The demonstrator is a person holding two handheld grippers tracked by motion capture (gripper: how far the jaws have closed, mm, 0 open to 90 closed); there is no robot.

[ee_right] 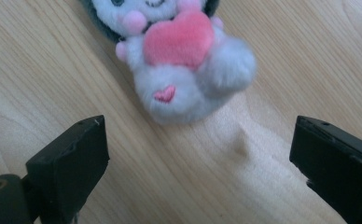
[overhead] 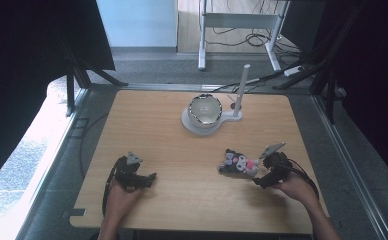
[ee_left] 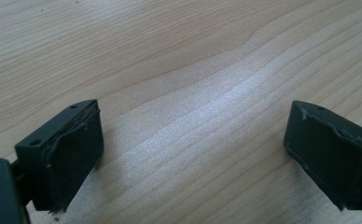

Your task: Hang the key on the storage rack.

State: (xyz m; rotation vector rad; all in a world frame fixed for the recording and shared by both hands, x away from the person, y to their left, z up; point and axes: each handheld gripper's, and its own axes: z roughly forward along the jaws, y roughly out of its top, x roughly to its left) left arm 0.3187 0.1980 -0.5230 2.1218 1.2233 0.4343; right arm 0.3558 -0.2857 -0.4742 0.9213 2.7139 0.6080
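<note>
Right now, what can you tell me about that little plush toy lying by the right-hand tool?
The plush toy is small and fluffy, with a pale grey-white body, pink cheeks, a dark hood or ears, and a pink heart held to its chest; a smaller pink heart is stitched lower down. It lies on the wooden table, on the person's right side. The right gripper points at it with jaws wide open, close by but not touching.

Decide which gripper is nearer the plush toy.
Right. The right gripper sits just beside the plush toy, jaws open toward it; the left gripper rests across the table.
</note>
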